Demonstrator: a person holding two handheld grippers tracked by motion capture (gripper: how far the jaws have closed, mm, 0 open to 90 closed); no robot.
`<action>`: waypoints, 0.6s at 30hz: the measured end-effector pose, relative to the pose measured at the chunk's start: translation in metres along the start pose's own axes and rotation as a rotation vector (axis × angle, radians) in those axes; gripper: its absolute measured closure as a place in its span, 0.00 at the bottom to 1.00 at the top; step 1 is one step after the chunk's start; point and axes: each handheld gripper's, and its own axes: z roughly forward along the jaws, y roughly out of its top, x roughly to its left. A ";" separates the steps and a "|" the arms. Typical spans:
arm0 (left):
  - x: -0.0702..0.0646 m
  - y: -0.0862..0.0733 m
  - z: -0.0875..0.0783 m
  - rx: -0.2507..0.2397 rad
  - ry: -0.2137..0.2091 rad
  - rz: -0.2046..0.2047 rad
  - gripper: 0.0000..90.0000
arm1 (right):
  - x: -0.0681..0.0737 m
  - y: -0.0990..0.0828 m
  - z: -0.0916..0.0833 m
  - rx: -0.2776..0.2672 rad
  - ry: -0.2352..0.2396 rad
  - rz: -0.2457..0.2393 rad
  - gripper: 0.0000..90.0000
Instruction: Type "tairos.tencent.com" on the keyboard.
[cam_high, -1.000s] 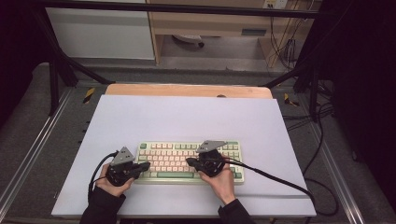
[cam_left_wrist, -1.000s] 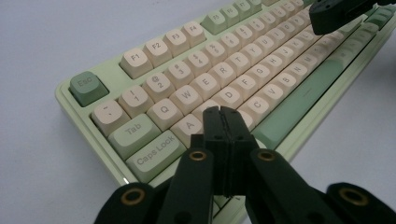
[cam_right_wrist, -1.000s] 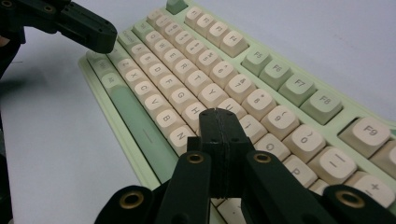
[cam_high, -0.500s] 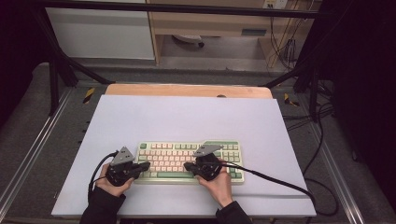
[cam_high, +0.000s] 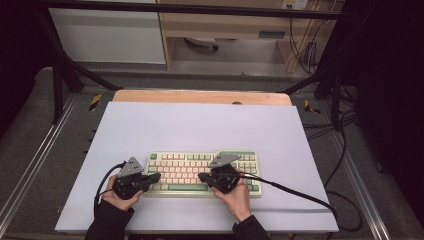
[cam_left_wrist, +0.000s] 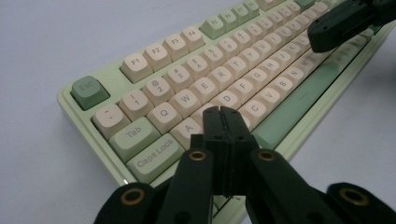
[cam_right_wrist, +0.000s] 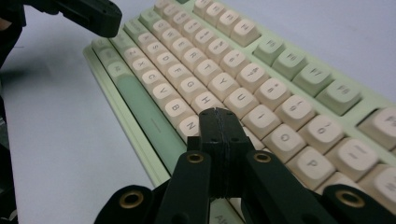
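Both claws, left claw (cam_left_wrist: 223, 112) and right claw (cam_right_wrist: 219, 114), are fully closed and empty, tips over the pale-green, cream-keyed plastic keyboard (cam_high: 190, 167) on the white bench (cam_high: 200, 125).

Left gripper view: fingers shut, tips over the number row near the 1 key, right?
Not quite. The left gripper is shut, but in the left gripper view its fingers sit over the home row of the keyboard, between A and D, not the number row.

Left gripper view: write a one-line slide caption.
Shut left claw poised over the S key area of a green and cream keyboard, with the right claw above the far keys.
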 end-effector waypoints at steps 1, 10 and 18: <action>0.000 0.000 -0.001 0.000 0.000 0.000 0.99 | -0.001 0.002 -0.003 -0.005 -0.006 -0.003 1.00; 0.006 -0.002 -0.007 0.011 0.003 0.013 0.81 | -0.020 -0.002 -0.039 -0.055 -0.046 0.018 0.82; 0.012 -0.007 -0.013 0.021 0.007 0.017 0.56 | -0.043 -0.025 -0.071 -0.069 -0.109 0.044 0.46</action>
